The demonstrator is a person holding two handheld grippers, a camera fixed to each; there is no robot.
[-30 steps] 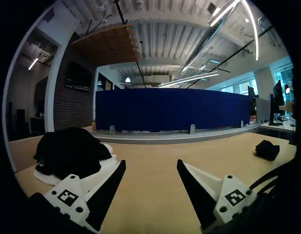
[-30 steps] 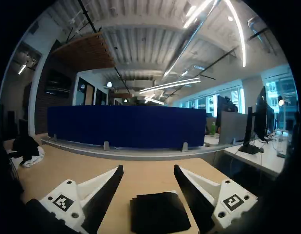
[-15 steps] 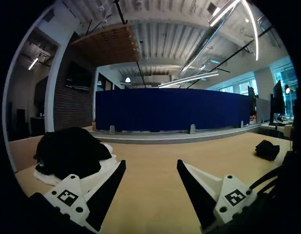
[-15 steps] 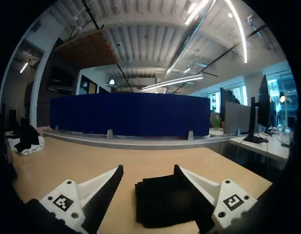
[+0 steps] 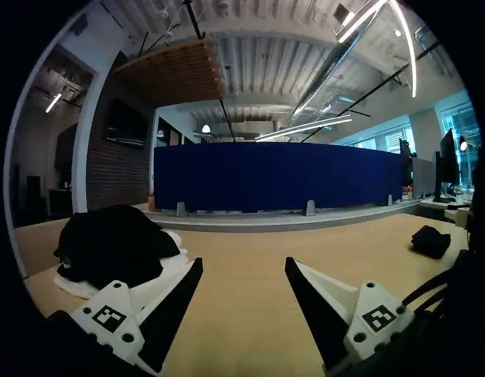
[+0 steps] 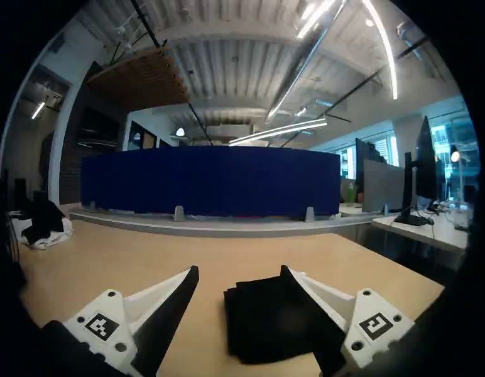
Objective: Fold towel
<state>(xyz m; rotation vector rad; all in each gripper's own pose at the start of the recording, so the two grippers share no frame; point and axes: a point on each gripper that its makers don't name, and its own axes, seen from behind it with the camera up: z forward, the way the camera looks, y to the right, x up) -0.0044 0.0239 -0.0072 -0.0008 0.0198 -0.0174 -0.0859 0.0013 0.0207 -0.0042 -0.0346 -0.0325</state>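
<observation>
One flat, folded black towel (image 6: 267, 320) looks finished between the released right gripper's (image 6: 239, 269) fingers, while the equally released left gripper (image 5: 242, 261) faces an unfolded black-and-white cloth heap (image 5: 114, 248).

Right tongs (image 6: 238, 270) nearer towel (image 6: 267, 320) (folded)

I saw the table (image 5: 242, 283) as pale wood, smooth and matt. The towel (image 6: 261, 314) was black cloth, soft and dull, like the dark heap (image 5: 110, 248). The fingers (image 6: 330, 294) looked like hard white plastic with a faint sheen, and the divider (image 5: 274, 176) like matt blue fabric.
</observation>
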